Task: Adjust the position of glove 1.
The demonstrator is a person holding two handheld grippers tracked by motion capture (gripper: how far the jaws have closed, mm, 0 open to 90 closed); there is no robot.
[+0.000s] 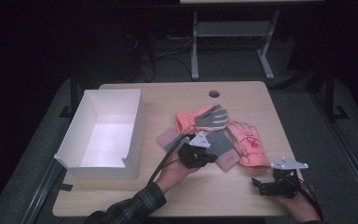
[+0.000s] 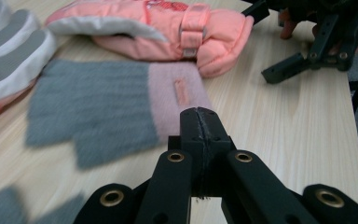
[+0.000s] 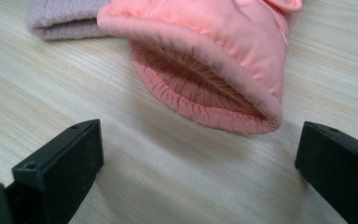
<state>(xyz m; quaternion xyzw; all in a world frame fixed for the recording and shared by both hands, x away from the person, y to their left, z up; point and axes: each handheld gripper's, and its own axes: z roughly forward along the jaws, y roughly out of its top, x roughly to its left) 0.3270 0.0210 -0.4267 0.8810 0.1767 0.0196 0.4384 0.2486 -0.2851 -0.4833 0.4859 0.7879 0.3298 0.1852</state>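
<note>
Knit: a grey and pink knitted glove [image 2: 116, 105] lies flat on the counter [image 1: 242, 186], its pink cuff just ahead of the left hand-held gripper [image 2: 200, 122].
Left hand-held gripper: jaws pressed together, nothing between them.
Right hand-held gripper [image 3: 200, 168]: jaws spread wide, empty, aimed at the open cuff of a salmon ski glove [image 3: 223, 60] near the counter's right side.
Other gloves: a second salmon glove [image 1: 204, 117] lies palm up farther back; another knitted glove [image 1: 168, 137] sits beside the left hand.
Step in hand, as I judge it: picking up a glove.
Doing it well: slide one right jaw under the cuff rim, close on the padded edge, lift cleanly.
Box: a white box [image 1: 135, 121] stands at the left, holding nothing.
</note>
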